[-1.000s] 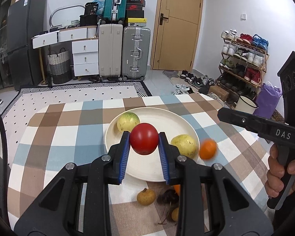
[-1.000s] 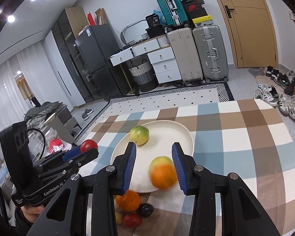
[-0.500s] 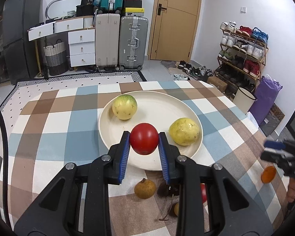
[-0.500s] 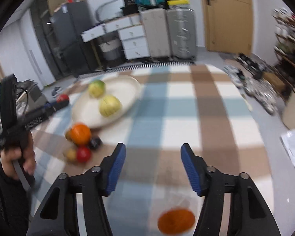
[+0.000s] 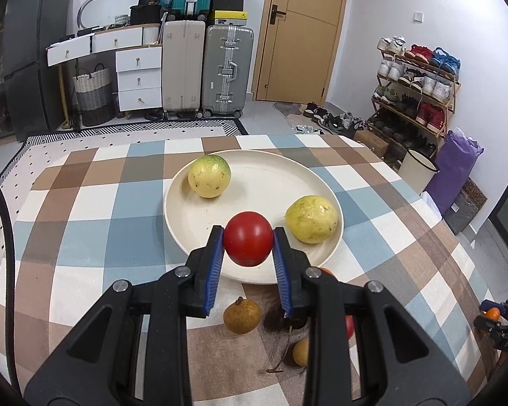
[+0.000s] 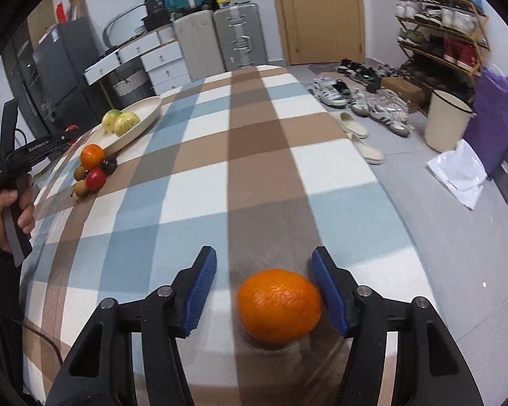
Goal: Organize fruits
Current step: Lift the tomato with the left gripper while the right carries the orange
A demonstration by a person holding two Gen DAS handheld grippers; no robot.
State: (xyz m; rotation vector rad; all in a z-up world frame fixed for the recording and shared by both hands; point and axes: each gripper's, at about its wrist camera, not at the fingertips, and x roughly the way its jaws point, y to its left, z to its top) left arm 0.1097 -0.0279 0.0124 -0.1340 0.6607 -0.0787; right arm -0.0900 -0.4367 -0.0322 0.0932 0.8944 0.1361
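Two grippers work a checked table: I hold a tomato over the plate while an orange sits loose at the far corner.

My left gripper (image 5: 248, 238) is clamped tight on the red tomato (image 5: 248, 238), both blue pads pressed to its sides, above the near rim of the cream plate (image 5: 254, 182); two yellow-green fruits (image 5: 209, 176) rest on the plate, apart from each other; a small pile of fruit (image 6: 93, 169) lies on the checked tablecloth (image 6: 254, 135) just beside the plate's near edge; my right gripper (image 6: 264, 280) has just been narrowing its jaws, yet they stand apart, the orange (image 6: 279, 305) between them and close to the right pad; it is blurred, so contact I cannot tell; it lies well apart from the plate.
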